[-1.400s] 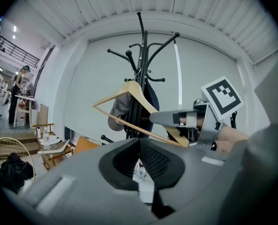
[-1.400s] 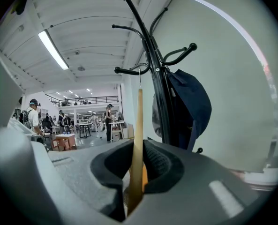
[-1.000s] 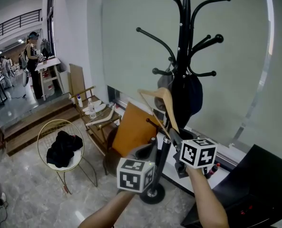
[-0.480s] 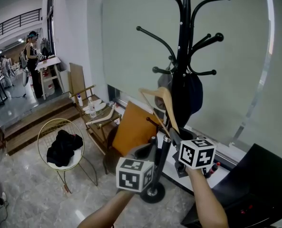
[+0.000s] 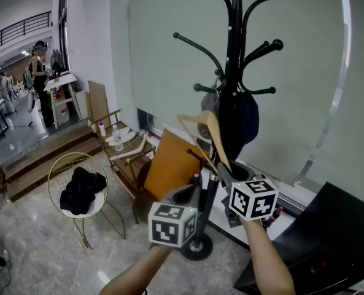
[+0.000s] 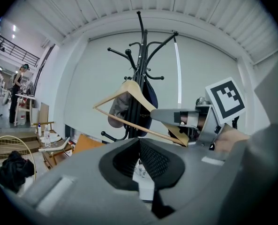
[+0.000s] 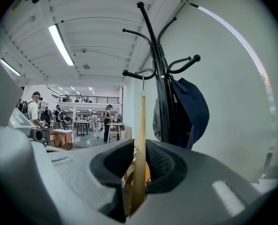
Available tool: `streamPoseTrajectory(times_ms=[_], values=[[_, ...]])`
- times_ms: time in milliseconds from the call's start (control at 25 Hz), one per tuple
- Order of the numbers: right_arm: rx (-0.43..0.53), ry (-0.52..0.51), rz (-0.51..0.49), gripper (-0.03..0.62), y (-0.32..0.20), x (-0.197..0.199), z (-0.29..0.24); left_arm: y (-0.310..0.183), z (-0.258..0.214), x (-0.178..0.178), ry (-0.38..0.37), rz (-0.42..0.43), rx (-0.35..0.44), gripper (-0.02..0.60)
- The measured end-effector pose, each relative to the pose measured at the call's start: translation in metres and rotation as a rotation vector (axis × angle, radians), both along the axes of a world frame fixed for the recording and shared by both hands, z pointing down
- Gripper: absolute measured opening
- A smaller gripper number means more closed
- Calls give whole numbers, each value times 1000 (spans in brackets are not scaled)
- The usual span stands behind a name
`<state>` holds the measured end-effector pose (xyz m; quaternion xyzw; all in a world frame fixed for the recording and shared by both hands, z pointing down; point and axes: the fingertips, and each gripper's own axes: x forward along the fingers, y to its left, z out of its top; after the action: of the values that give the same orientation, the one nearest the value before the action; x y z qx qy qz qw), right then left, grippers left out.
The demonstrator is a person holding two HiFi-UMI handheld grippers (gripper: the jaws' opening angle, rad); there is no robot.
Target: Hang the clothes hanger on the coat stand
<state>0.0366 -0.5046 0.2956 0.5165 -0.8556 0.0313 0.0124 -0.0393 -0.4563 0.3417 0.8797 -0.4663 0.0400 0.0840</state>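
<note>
Indoors, facing a tall black metal coat stand (image 5: 233, 72) with curved, ball-tipped arms, set against a pale wall (image 5: 157, 54). Clamped by one end in the right tongs (image 5: 220, 172): a pale triangular wooden clothes hanger (image 5: 207, 133), raised in front of the stand's pole, below the branching arms and not yet on any of them. In the right gripper view, pinched edge-on between ribbed black pads (image 7: 160, 161) as a narrow upright strip, thin hook wire rising above it. Left tongs (image 5: 193, 188) low and just beside, tips drawn together on nothing, taking no part in the grip.

Judged step: bringing the hanger up to an arm. To do it well, lift until the hook's opening clears a ball tip, pass over the tip, then lower onto the arm's curve before loosening the pads. Turn the hanger so as to set the hook across the arm, not along it. Choose a free arm, away from the dark blue fabric item (image 5: 248, 118), seemingly a cap, draped on the pole's right side.

Smooth, rigid, light-looking wood, likely to pivot in a one-end grip, so worth firm pressure. Glossy rounded metal arms, probably slippery, sloping upward, good for seating a hook at the inner bend.
</note>
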Motion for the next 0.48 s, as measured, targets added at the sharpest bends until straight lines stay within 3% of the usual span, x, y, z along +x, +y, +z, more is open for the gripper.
streamPoseTrajectory(times_ms=[480], values=[[47,-3,14,81,17,5,-12,12,5,4,-7,9,-14,5]])
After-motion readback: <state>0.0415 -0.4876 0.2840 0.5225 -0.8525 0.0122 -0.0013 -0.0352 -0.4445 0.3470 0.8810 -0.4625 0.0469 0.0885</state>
